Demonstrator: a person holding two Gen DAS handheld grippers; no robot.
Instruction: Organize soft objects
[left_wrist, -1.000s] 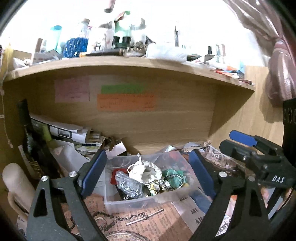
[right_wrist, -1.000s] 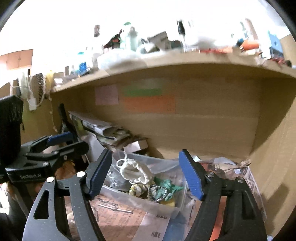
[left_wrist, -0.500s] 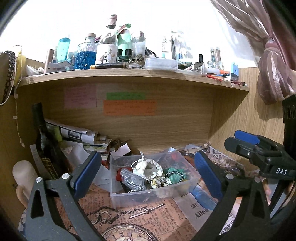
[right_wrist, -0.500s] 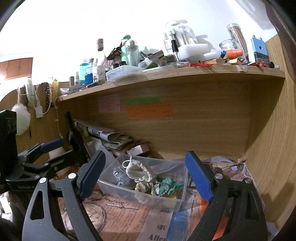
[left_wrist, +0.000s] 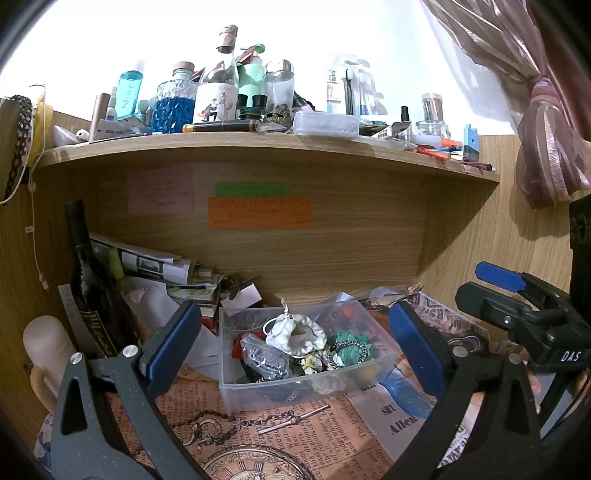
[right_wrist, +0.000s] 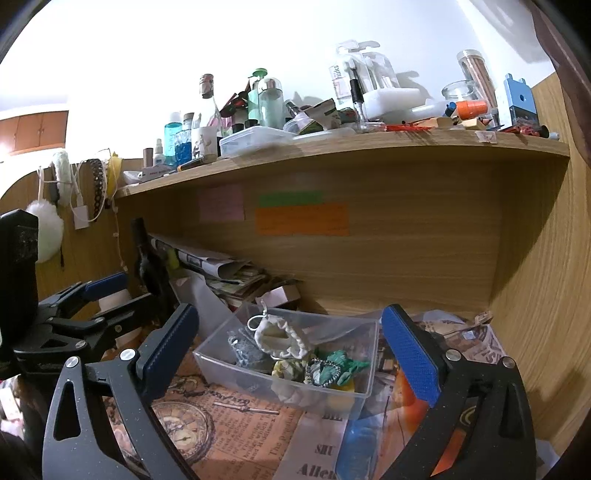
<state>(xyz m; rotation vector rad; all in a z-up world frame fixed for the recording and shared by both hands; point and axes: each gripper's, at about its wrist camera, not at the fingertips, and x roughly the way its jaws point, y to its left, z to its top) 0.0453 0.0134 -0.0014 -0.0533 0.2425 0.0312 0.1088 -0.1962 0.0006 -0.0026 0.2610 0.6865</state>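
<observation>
A clear plastic bin (left_wrist: 258, 387) (right_wrist: 221, 363) sits on the newspaper-covered desk under the shelf. It holds a white scrunchie (left_wrist: 299, 332) (right_wrist: 280, 338), a green one (left_wrist: 349, 349) (right_wrist: 341, 367), a silvery piece (left_wrist: 264, 356) and other small soft items. My left gripper (left_wrist: 295, 350) is open and empty, held back from the bin. My right gripper (right_wrist: 291, 354) is open and empty, also short of the bin. Each gripper shows at the edge of the other's view: the right one (left_wrist: 524, 314), the left one (right_wrist: 85, 314).
A dark bottle (left_wrist: 88, 280) and stacked papers (left_wrist: 155, 266) stand at the back left. A metal chain (left_wrist: 236, 424) and a blue comb (left_wrist: 404, 395) lie on the desk by the bin. The shelf (left_wrist: 258, 144) above is crowded with bottles. A curtain (left_wrist: 543, 155) hangs at right.
Both grippers have pulled back and tilted up, so the bin looks smaller and lower and the shelf top is in view. Both stay open and empty.
</observation>
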